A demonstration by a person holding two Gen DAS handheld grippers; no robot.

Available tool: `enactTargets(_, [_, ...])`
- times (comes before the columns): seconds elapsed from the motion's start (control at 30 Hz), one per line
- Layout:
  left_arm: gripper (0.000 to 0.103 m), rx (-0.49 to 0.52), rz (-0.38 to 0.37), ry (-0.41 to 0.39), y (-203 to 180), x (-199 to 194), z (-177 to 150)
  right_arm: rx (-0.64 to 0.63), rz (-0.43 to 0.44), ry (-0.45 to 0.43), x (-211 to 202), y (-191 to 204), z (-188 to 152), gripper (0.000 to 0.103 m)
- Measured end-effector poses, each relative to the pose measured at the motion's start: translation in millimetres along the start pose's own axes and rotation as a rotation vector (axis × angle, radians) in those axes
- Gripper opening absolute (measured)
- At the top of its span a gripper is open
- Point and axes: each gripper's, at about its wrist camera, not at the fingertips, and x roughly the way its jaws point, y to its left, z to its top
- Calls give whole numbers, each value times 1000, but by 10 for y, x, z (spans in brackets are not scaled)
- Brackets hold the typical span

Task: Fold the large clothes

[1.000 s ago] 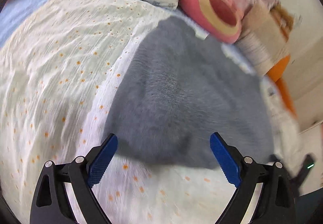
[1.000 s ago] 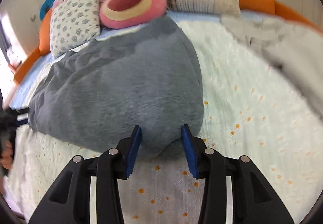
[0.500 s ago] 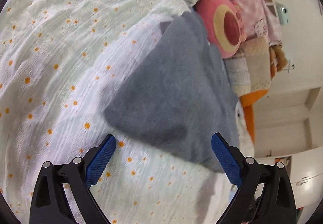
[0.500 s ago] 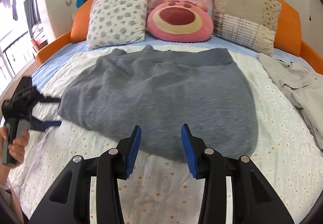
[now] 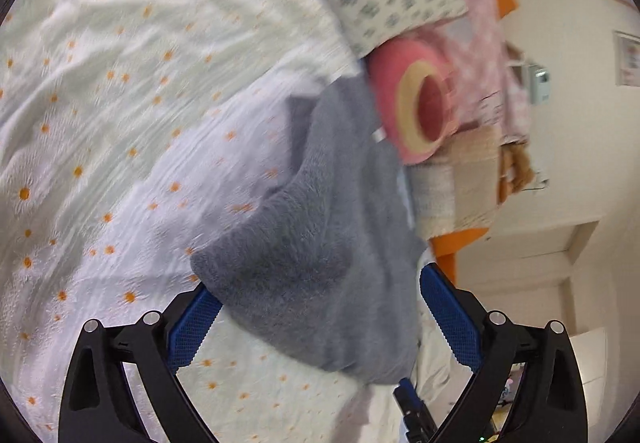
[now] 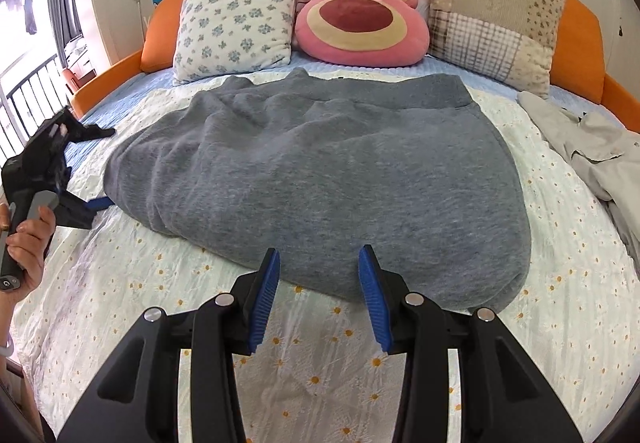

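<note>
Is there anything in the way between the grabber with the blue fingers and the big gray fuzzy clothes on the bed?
Nothing visible. The right gripper hangs open at the near edge of the gray garment, with only bare daisy bedsheet below it. The pillows and the pale clothes lie farther off.

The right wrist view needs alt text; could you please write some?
A fuzzy grey garment lies on a daisy-print bedspread, with the open right gripper at its near edge. Pillows line the orange headboard; the left gripper waits at left.

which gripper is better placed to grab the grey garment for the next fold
Left, probably. The left gripper is open, with a corner of the grey garment already between its jaws. The right gripper is open too, but it only faces the garment's near edge, apparently short of it.
</note>
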Motion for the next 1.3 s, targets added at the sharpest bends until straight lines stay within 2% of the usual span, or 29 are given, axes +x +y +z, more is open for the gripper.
enactTargets(0.03, [97,19,6,-11,-22,1,-28,6,2,-3,0,-22,0,42])
enactTargets(0.07, [97,42,43,-1,-26,56,-71,13,5,-5,4,-39,4,42])
enactTargets(0.13, [97,28,88,60,96,236,-156,30,15,-15,5,-71,6,42])
enactTargets(0.23, [97,65,93,25,87,216,-216,61,41,-60,-34,-97,17,42])
enactTargets(0.4, [95,32,74,13,-46,284,-77,77,84,-105,-16,10,152,42])
enactTargets(0.43, [82,38,82,7,-77,281,-53,77,90,-114,-12,40,180,42])
enactTargets(0.47, [63,51,106,12,-129,311,-25,77,94,-121,-7,78,214,45])
enactTargets(0.5, [57,58,123,21,-140,331,-14,81,98,-133,4,116,254,59])
enactTargets(0.53, [50,65,137,33,-145,349,-8,83,97,-144,10,140,277,66])
enactTargets(0.57, [43,79,148,42,-158,357,-8,85,89,-159,15,168,299,71])
enactTargets(0.63, [36,104,164,52,-178,343,-1,93,77,-175,43,213,347,71])
enactTargets(0.7, [33,115,178,59,-212,325,21,109,47,-198,57,226,367,69])
enactTargets(0.73, [32,131,190,65,-265,318,33,110,13,-212,62,236,370,63])
enactTargets(0.77, [32,148,200,67,-316,305,42,107,-17,-216,84,247,361,37])
enactTargets(0.8, [31,177,210,65,-414,285,55,105,-33,-207,132,244,345,23])
enactTargets(0.87, [31,223,226,65,-607,260,68,103,-55,-181,242,250,288,14])
enactTargets(0.97, [30,313,255,76,-977,244,60,111,-43,-130,426,248,166,12])
enactTargets(1.17, [30,462,307,109,-1750,378,-88,148,-5,-127,444,275,-31,9])
enactTargets(1.23, [30,505,327,111,-1986,452,-182,145,-15,-162,370,298,-50,9])
enactTargets(1.3, [30,548,347,99,-2170,502,-284,138,1,-239,203,333,-27,9])
